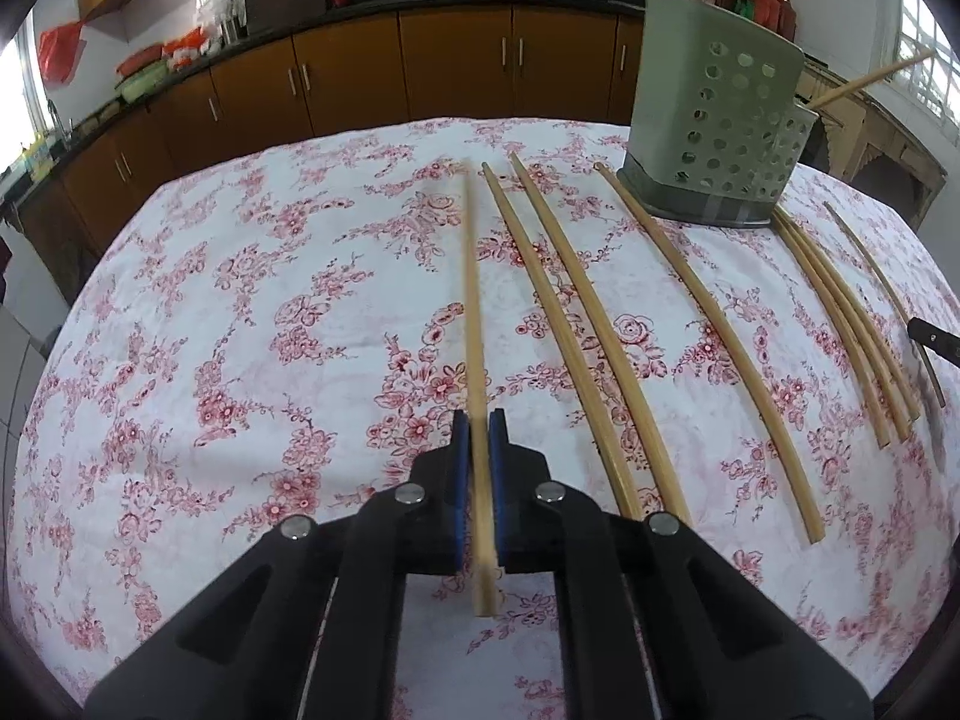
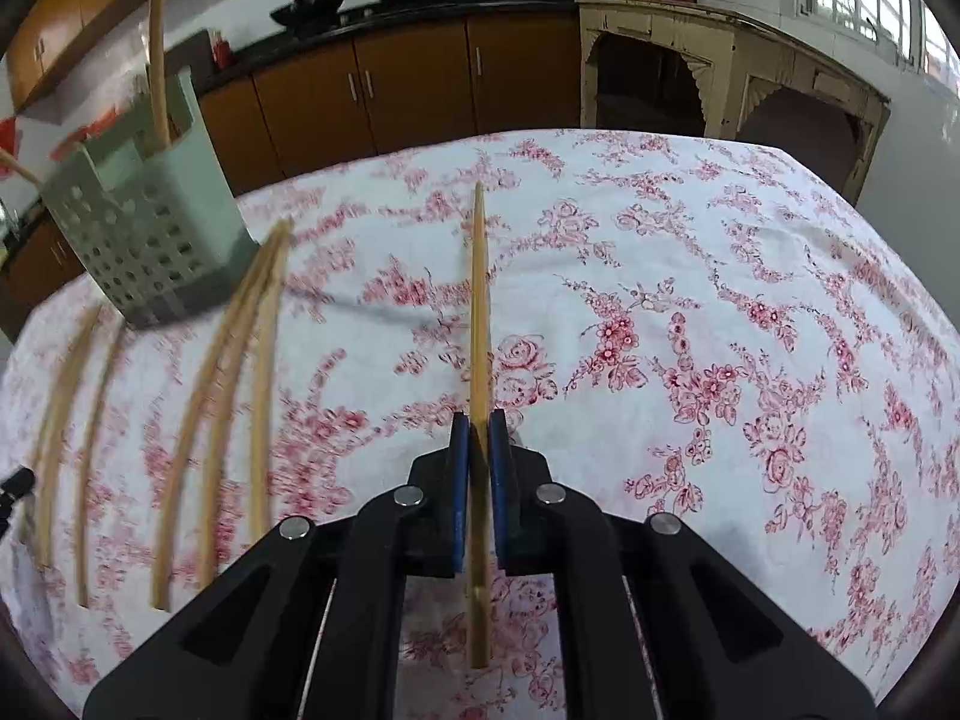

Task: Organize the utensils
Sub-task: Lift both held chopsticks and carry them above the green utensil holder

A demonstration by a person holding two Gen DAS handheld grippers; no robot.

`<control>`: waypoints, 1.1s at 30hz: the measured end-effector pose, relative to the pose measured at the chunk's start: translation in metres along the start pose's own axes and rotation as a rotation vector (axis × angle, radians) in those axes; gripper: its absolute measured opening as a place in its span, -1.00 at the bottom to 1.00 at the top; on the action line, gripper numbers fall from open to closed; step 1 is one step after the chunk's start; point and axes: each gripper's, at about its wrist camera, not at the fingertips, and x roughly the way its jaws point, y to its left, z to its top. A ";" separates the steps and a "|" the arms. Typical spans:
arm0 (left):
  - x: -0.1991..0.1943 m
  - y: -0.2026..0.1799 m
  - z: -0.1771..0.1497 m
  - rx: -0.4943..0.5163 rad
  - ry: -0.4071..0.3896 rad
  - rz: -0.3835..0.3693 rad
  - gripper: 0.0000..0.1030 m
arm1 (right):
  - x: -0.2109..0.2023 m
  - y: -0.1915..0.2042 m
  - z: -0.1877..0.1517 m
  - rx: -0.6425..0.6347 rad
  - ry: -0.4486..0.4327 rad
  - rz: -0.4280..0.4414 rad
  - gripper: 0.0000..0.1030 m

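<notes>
Two tools clamping chopsticks, floral tablecloth, kitchen cabinets

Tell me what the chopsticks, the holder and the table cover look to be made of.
Chopsticks: pale tan, matte, probably bamboo or wood. One is clamped in the left gripper, another in the right gripper.
Holder: grey-green, smooth walls with punched round holes, likely moulded plastic.
Table cover: white with pink flowers, faint sheen, cloth or vinyl; cannot tell which.
</notes>
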 end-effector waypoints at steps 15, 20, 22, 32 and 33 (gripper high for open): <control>-0.077 0.016 0.035 -0.021 -0.228 -0.019 -0.85 | -0.070 -0.006 0.030 0.012 -0.230 0.041 -0.86; -0.104 0.020 0.050 -0.036 -0.327 -0.031 -0.86 | -0.091 -0.007 0.041 0.013 -0.318 0.049 -0.86; -0.114 0.021 0.056 -0.040 -0.359 -0.035 -0.86 | -0.097 -0.006 0.045 0.010 -0.342 0.050 -0.86; -0.134 0.023 0.076 -0.069 -0.421 -0.045 -0.86 | -0.116 0.000 0.064 0.006 -0.400 0.058 -0.86; -0.134 0.024 0.077 -0.075 -0.419 -0.049 -0.86 | -0.115 0.001 0.065 0.006 -0.399 0.058 -0.86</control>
